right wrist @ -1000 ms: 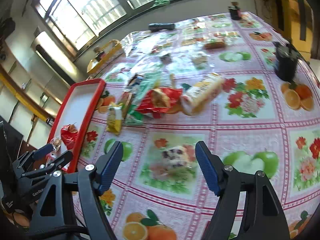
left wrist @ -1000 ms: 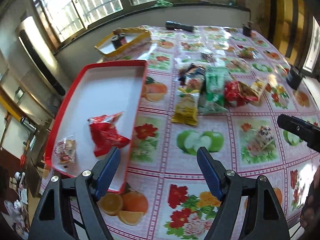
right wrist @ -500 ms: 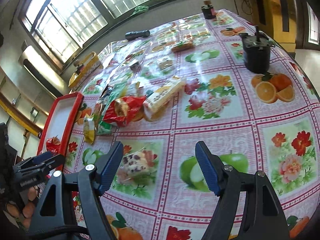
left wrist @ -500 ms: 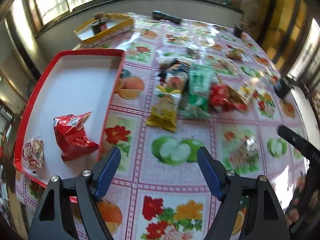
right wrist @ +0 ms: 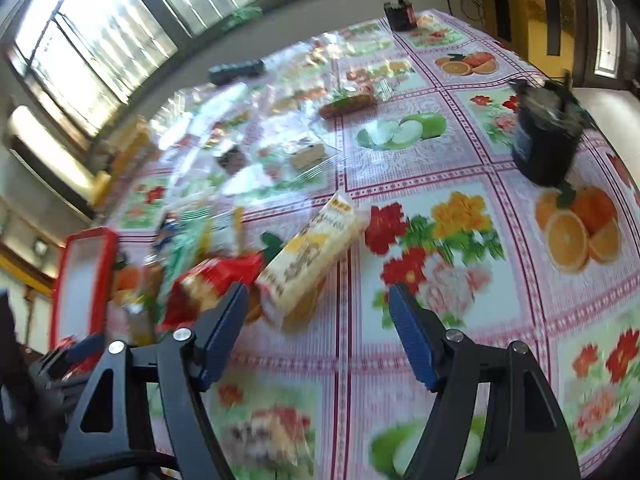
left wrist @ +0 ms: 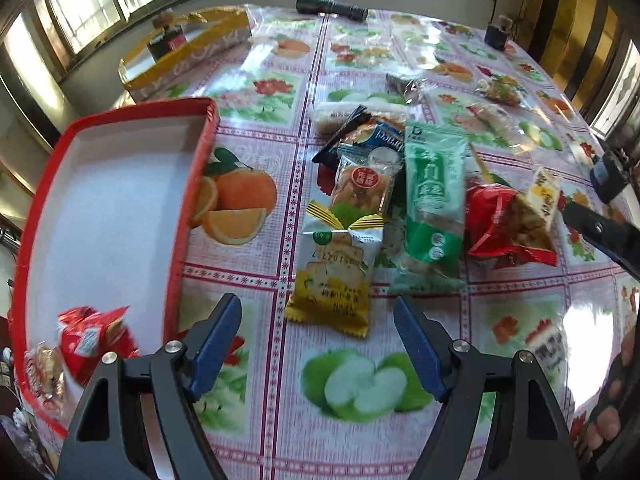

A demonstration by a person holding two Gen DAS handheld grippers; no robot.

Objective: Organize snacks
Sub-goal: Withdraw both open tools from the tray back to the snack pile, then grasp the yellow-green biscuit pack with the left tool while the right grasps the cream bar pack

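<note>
Two open, empty tools are hovering over a fruit-patterned counter. The left tool is spreading its blue fingers just short of a yellow snack, at the near edge of a snack pile lying right of a red tray. A red packet is sitting in the tray's near corner. The right tool is hanging beside a cream packet.
</note>
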